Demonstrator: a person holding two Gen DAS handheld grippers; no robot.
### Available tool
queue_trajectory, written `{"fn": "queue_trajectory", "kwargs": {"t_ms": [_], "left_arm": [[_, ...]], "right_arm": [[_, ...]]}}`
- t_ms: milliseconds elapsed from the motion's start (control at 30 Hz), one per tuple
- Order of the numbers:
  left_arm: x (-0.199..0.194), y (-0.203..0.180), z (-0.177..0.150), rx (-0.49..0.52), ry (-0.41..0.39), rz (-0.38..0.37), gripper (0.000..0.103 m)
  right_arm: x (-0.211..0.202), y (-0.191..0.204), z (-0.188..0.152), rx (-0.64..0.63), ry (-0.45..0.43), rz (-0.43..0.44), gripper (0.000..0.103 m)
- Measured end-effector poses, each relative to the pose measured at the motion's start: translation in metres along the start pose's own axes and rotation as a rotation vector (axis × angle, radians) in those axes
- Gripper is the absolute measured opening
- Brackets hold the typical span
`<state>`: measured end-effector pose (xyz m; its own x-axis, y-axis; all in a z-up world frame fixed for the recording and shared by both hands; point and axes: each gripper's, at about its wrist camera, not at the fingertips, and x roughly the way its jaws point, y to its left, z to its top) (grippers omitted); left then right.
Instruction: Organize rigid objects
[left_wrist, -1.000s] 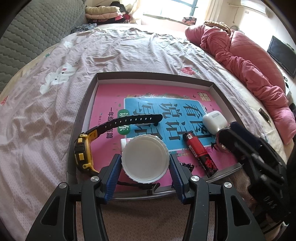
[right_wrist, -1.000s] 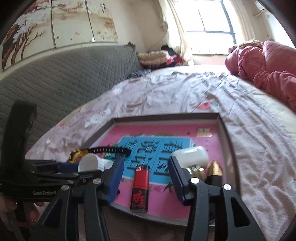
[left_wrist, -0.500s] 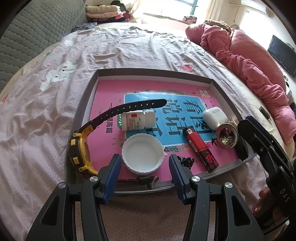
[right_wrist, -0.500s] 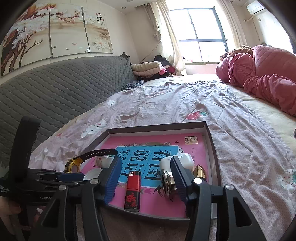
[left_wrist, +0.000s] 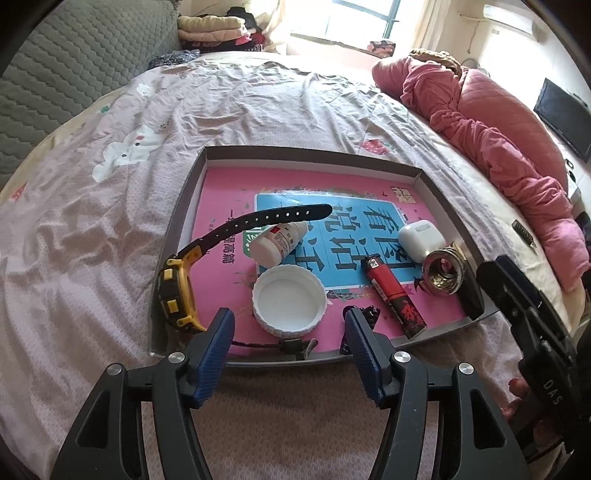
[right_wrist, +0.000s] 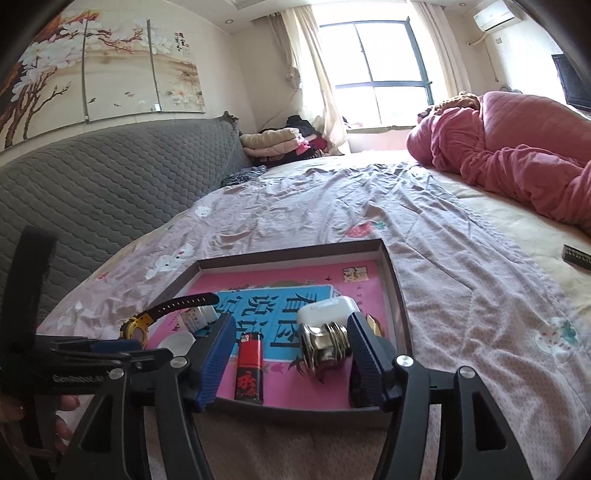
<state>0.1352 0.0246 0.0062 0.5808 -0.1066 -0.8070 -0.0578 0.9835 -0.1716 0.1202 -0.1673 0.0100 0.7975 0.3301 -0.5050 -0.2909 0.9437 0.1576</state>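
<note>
A shallow grey tray (left_wrist: 432, 184) with a pink and blue printed sheet lies on the bed. In it lie a white lid (left_wrist: 289, 300), a white pill bottle (left_wrist: 279, 242), a yellow and black watch (left_wrist: 177, 291), a red lighter (left_wrist: 393, 295), a white earbud case (left_wrist: 421, 240) and a metal fitting (left_wrist: 443, 275). My left gripper (left_wrist: 290, 336) is open and empty, just in front of the lid at the tray's near edge. My right gripper (right_wrist: 291, 349) is open and empty, with the lighter (right_wrist: 249, 373) and fitting (right_wrist: 325, 349) beyond its fingers.
The tray (right_wrist: 391, 266) sits on a wrinkled pink bedsheet (left_wrist: 92, 229). A pink quilt (left_wrist: 498, 122) is heaped at the right. A grey padded headboard (right_wrist: 110, 177) runs along the left. A small dark box (right_wrist: 576, 254) lies on the sheet at far right.
My left gripper let go of the white lid, left it in the tray and drew back. My right gripper also pulled back from the tray.
</note>
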Motion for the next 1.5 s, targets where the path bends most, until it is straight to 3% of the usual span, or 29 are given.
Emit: {"fn": "queue_trajectory", "kwargs": {"t_ms": [333, 500, 1500], "left_arm": [[-0.021, -0.002, -0.017, -0.007, -0.031, 0.03, 0.076], [-0.029, -0.002, -0.032, -0.014, -0.038, 0.042, 0.077], [-0.076, -0.003, -0.087, -0.047, -0.098, 0.127, 0.078]], "right_arm": [[-0.019, 0.011, -0.016, -0.025, 0.022, -0.066, 0.068], [-0.03, 0.021, -0.023, -0.034, 0.033, -0.085, 0.075], [-0.085, 0.058, -0.053, -0.06, 0.078, -0.143, 0.076]]}}
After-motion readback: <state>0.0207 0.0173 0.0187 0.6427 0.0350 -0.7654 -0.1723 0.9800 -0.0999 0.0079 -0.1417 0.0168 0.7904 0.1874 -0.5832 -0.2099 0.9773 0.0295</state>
